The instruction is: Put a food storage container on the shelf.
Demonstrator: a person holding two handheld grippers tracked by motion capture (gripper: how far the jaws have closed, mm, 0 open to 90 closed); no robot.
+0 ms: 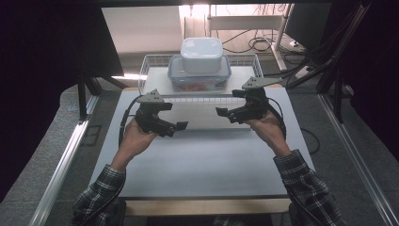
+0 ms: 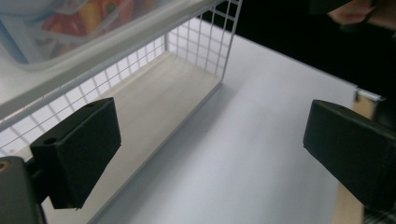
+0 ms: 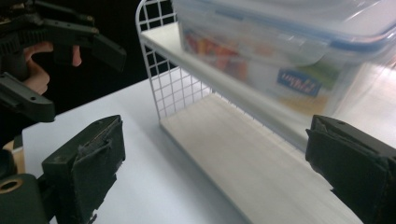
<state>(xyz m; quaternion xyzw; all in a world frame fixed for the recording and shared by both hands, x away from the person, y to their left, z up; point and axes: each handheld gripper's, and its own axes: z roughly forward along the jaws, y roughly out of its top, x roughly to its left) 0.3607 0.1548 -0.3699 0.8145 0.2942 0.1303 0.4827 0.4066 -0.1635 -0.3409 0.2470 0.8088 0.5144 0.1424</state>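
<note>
My left gripper [image 1: 181,125]: held low over the worktop [image 1: 202,160], its fingers [image 2: 77,149] spread wide with nothing between them.
My right gripper [image 1: 221,112]: level with the left one and facing it across a gap, fingers [image 3: 88,168] likewise spread and empty.
The box: a clear, blue-rimmed food box [image 1: 199,74] with colourful contents sits on the upper shelf of a white wire rack [image 1: 155,60] at the far edge of the worktop.
On top of it: a smaller white tub [image 1: 201,54] rests on the lid, touching it.
Below it: the lower wooden shelf [image 3: 261,163] of the rack is bare in both gripper views.
Which way it lies: straight ahead of me and higher than both sets of fingers, between the two grippers rather than off to one side.
Long axis: the box runs left to right, along the rack's front, so its short ends face outward toward each hand.
Nearer hand: the right gripper looks slightly closer to the rack; the left sits a touch further back toward me.
My judgement of the move: both hands need to rise and go forward, one to each end of the box, keeping it level so the tub does not slide.
</note>
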